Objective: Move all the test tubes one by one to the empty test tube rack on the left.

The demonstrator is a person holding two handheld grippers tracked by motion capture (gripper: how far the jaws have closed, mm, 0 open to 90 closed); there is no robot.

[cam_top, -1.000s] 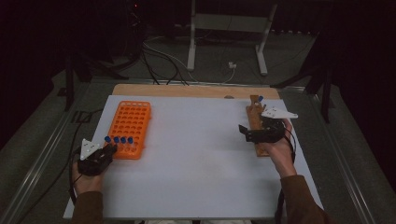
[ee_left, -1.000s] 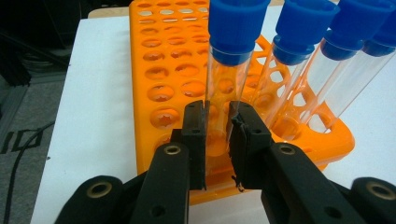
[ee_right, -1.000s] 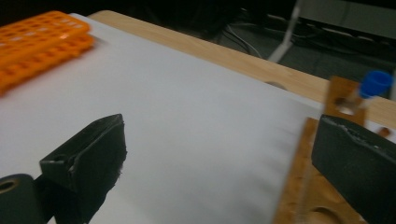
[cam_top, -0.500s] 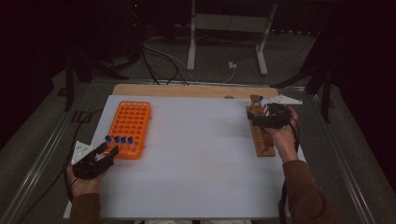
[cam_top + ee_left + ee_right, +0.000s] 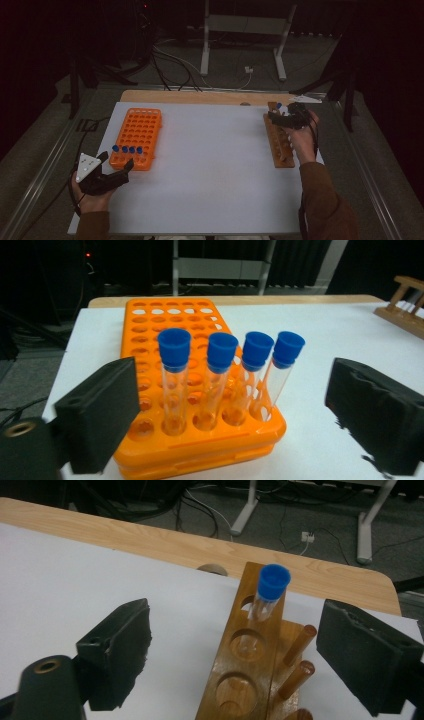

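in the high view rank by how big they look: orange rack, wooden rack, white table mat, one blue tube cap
1. white table mat
2. orange rack
3. wooden rack, narrower than the orange one though about as long
4. blue tube cap, by far the smallest

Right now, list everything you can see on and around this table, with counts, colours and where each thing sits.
Orange rack: one, table's left side.
Capped tubes in orange rack: four, clear with blue caps, near row.
Wooden rack: one, brown, table's right side.
Tube in wooden rack: one, clear with a blue cap, far end.
White mat: one, covers the wooden table.
Left gripper: black, open, near the orange rack.
Right gripper: black, open, at the wooden rack's far end.
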